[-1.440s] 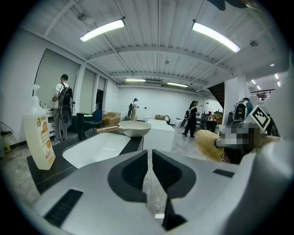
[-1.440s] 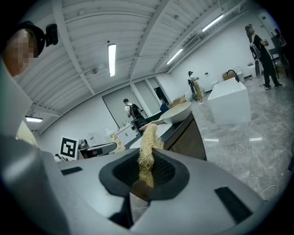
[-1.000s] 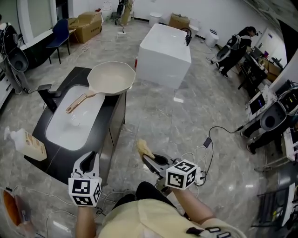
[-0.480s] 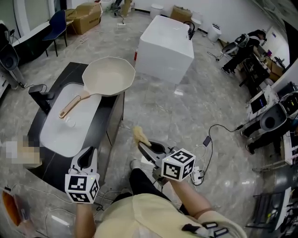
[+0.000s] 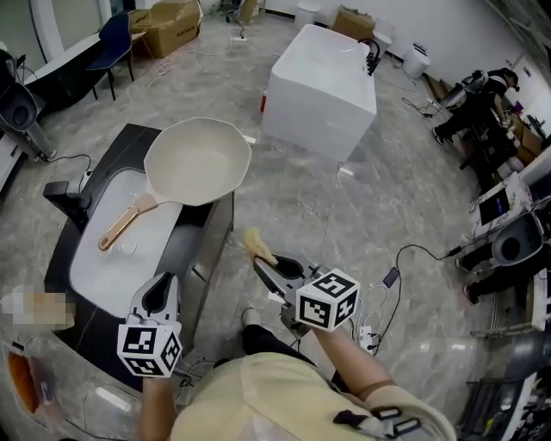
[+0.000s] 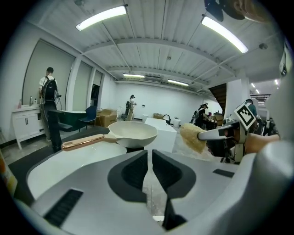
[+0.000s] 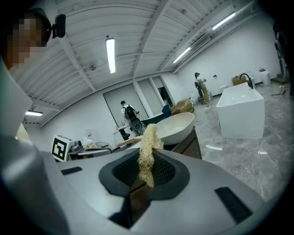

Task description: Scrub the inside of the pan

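A cream pan [image 5: 196, 162] with a copper handle [image 5: 120, 226] rests on the black counter's far end, partly over the white sink [image 5: 120, 258]. From the left gripper view, the pan [image 6: 132, 133] lies ahead, level with the jaws. My left gripper [image 5: 160, 293] hangs at the counter's near edge, its jaws [image 6: 150, 158] shut with nothing between them. My right gripper [image 5: 263, 265] hovers over the floor to the right of the counter, shut on a yellow sponge [image 5: 257, 245]. In the right gripper view the sponge [image 7: 147, 151] sticks up between the jaws, with the pan [image 7: 177, 126] beyond.
A black faucet [image 5: 69, 196] stands at the sink's left side. A white block [image 5: 323, 82] sits on the floor behind the counter. Cardboard boxes [image 5: 164, 17] and a blue chair [image 5: 116, 43] are at the back left. Cables [image 5: 405, 258] trail across the floor on the right.
The head camera has shifted, so the pan and sink sit lower and further left in view. My right gripper with the sponge has edged slightly up and left. The left gripper has hardly moved.
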Demonstrator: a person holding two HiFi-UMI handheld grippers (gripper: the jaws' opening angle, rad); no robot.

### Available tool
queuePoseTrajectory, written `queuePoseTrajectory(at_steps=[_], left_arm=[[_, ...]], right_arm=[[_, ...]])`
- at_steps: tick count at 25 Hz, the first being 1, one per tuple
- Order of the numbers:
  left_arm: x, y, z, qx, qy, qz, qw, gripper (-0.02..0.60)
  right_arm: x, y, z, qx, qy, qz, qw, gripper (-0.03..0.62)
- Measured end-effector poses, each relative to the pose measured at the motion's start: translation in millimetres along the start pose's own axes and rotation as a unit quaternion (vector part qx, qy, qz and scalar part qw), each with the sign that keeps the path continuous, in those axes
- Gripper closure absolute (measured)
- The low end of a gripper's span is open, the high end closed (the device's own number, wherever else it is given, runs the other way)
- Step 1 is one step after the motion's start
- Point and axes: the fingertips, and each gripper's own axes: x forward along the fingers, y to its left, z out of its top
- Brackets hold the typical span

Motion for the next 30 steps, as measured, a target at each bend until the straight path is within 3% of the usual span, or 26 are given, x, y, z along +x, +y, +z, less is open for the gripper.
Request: queuePoseTrajectory(at_steps=[8,14,19,30], left_arm=[[53,18,19,-0.061,-0.011,0.048,0.9969,0.54],[72,30,26,-0.033,0.007,0.08,0.9962,0.537],[78,57,25,-0.037,0.018,0.097,0.9945,0.537],[127,99,26,0.006,0.063,0.062,0.996,0.537]], right_arm=[[25,-58,42,-0.01,0.001,0.019,1.0,0.539],[56,-78,68,-0.029,0.008,0.05,0.998,0.539],[94,-84,90,-0.049,0.016,0.057,0.997,0.539],[189,-104,145,-0.104,0.073,0.014,0.992,0.539]])
